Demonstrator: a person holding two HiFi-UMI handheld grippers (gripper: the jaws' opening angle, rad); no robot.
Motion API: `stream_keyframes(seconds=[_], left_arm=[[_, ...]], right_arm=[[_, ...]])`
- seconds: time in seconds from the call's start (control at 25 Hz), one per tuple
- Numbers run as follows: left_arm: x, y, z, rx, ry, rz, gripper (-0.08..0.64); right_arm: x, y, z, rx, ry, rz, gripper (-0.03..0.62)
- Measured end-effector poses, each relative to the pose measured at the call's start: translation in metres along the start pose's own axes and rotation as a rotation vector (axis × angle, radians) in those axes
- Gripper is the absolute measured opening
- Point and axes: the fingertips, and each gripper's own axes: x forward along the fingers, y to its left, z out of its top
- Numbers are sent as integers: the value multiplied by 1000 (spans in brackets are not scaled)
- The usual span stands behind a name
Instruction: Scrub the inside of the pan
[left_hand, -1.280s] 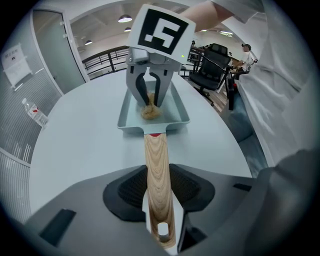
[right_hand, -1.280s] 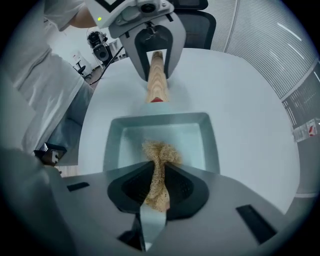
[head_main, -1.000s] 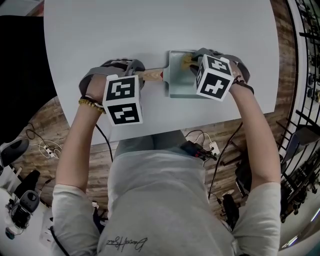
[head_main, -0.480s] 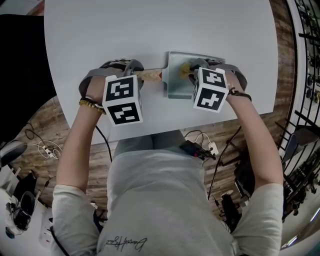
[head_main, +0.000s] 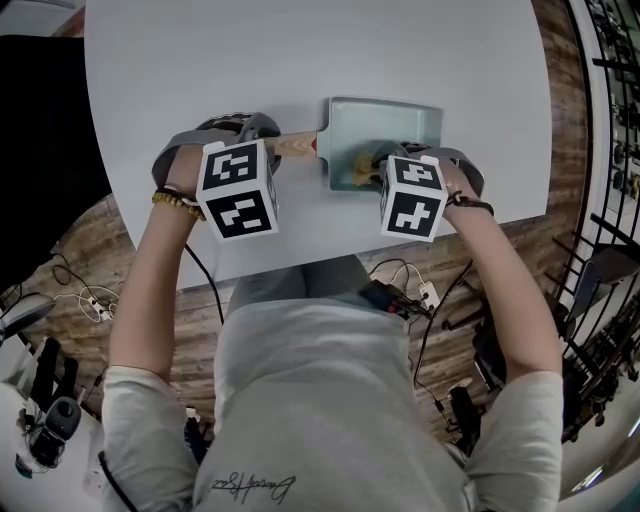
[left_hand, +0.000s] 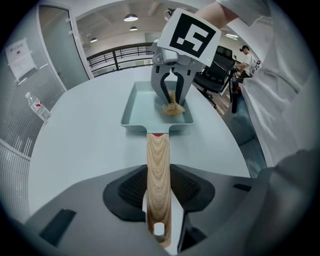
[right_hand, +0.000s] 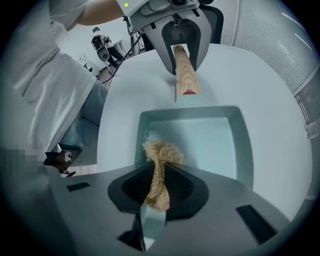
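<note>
A pale teal rectangular pan (head_main: 395, 125) lies on the white table, its wooden handle (head_main: 296, 146) pointing left. My left gripper (head_main: 268, 143) is shut on that handle (left_hand: 158, 170), and its own view looks along the handle to the pan (left_hand: 142, 107). My right gripper (head_main: 378, 162) points down into the pan and is shut on a tan fibrous scrubber (right_hand: 159, 160). The scrubber (head_main: 360, 166) touches the pan floor (right_hand: 210, 135) by the near wall, towards the handle end. The left gripper (right_hand: 180, 47) shows around the handle (right_hand: 184, 72) in the right gripper view.
The round white table (head_main: 300, 50) ends just in front of the pan, with wood floor and cables (head_main: 405, 295) below the edge. Office chairs (left_hand: 220, 75) and a person stand beyond the table. A railing (head_main: 610, 120) runs along the right.
My right gripper has dragged the scrubber from the pan's far side to its near side, towards me. The left gripper has kept its hold on the handle.
</note>
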Motion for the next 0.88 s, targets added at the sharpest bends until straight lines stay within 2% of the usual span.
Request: stream_keyframes(seconds=[0.2, 0.4, 0.56, 0.88], left_arm=[[5, 3, -3, 10, 7, -13, 146], [-2, -3, 2, 48, 8, -10, 146], [-3, -4, 2, 54, 7, -12, 146], [-1, -6, 2, 47, 1, -22, 146]], right_arm=[[6, 2, 2, -16, 10, 21, 74], [-2, 0, -4, -38, -9, -45, 76], [-8, -29, -10, -4, -9, -89, 77], [-17, -79, -19, 75, -15, -118, 77]])
